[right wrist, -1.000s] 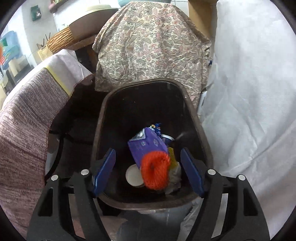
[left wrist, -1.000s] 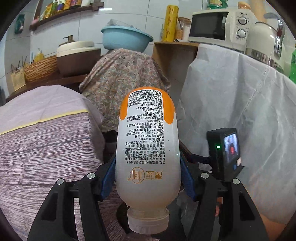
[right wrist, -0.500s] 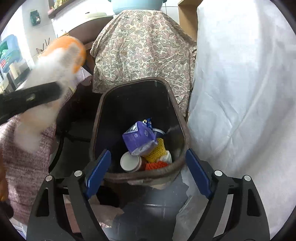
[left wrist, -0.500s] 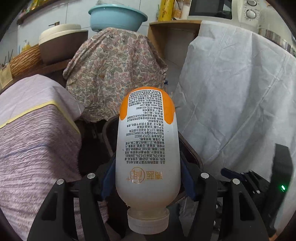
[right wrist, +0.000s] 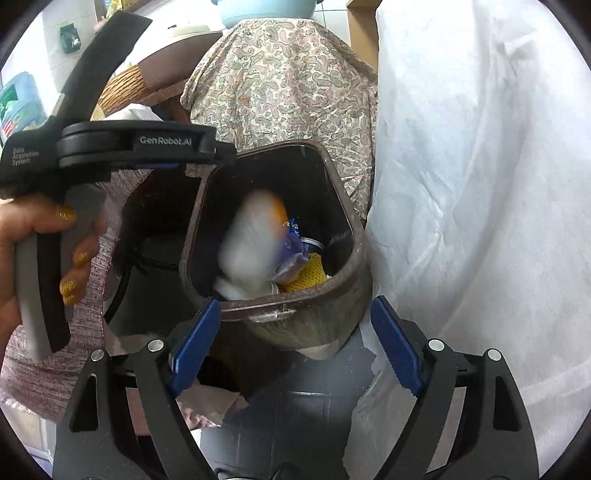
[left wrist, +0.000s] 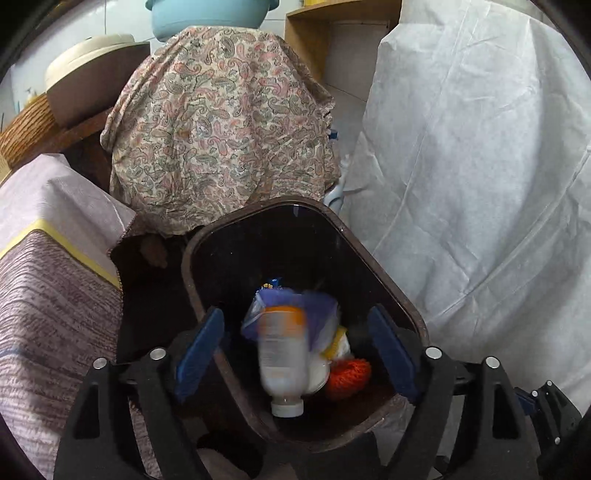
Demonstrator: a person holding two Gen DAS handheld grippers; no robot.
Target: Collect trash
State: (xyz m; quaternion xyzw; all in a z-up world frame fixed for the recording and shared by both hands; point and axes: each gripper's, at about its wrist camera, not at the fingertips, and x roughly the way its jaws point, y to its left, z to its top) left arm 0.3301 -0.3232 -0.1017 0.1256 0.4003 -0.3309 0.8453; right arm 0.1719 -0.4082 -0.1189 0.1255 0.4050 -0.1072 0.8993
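1. Hanging all down the right side is a big white sheet, and a flowery cloth covers something lumpy at the back, with a blue bowl on top of it
2. Lying on the left is a purple striped cloth, draped over something box-shaped; I cannot tell what is under it
3. Sitting on the floor between all these cloths is the dark brown bin, with its mouth wide open and facing up
4. Down inside the bin there is a purple packet, a yellow net and an orange net ball
5. Dropping into the bin is the bottle, white with an orange end; it looks blurry, so I think it is falling. Its long side points up and down, with the white cap at the bottom, right in front of the left tongs and below them
6. The left tongs are spread wide apart and hold nothing. They hang right over the bin, so the left hand is nearer to the bottle
7. The right tongs are spread wide too and hold nothing. They sit near the front rim of the bin, a bit back from it
8. I think this bottle is as good as done. Next, the tongs will need to lift away from the bin and go look for more trash
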